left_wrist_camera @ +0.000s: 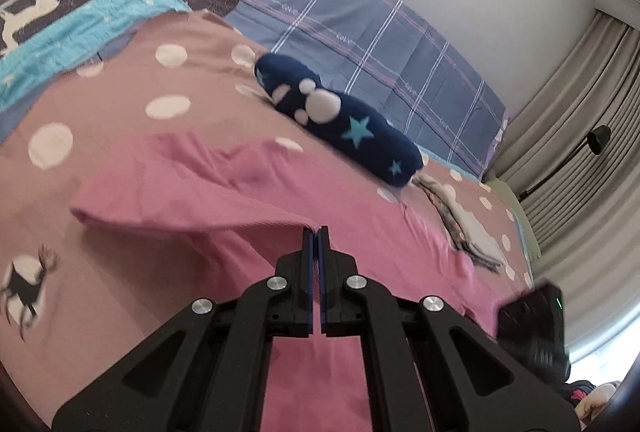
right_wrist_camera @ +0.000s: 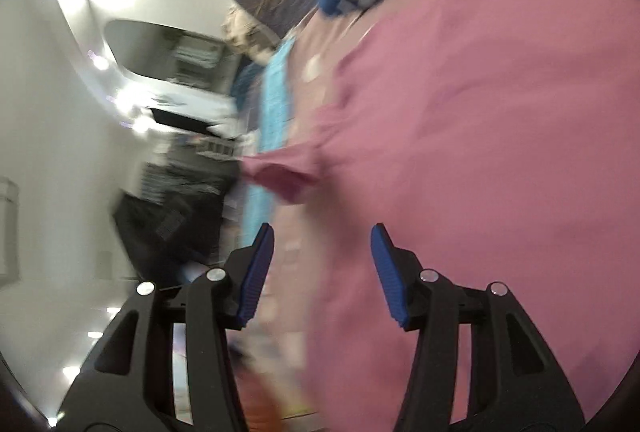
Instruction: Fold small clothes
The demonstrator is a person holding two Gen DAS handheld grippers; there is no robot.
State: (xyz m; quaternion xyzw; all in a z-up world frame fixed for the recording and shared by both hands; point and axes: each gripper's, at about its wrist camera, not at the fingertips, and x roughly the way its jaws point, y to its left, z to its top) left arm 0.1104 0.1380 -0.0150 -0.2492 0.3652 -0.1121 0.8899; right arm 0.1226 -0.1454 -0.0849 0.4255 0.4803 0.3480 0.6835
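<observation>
Left wrist view gives me the bed first: a dusty-pink polka-dot cover (left_wrist_camera: 120, 135) spread across most of it, with a blue plaid pillow (left_wrist_camera: 360, 31) at the far side. On that cover lies the pink garment (left_wrist_camera: 224, 183), one edge lifted off the bedding toward my left gripper (left_wrist_camera: 316, 232), whose pads are pressed together with the pink cloth pinched between their tips. Beyond the garment a navy star-patterned bundle (left_wrist_camera: 352, 123) rests just beside the pillow. From the right wrist view, badly blurred, the same garment fills the right side, and my right gripper (right_wrist_camera: 322, 240) stands about half open with nothing clamped between its blue pads (right_wrist_camera: 256, 272). No containers show.
</observation>
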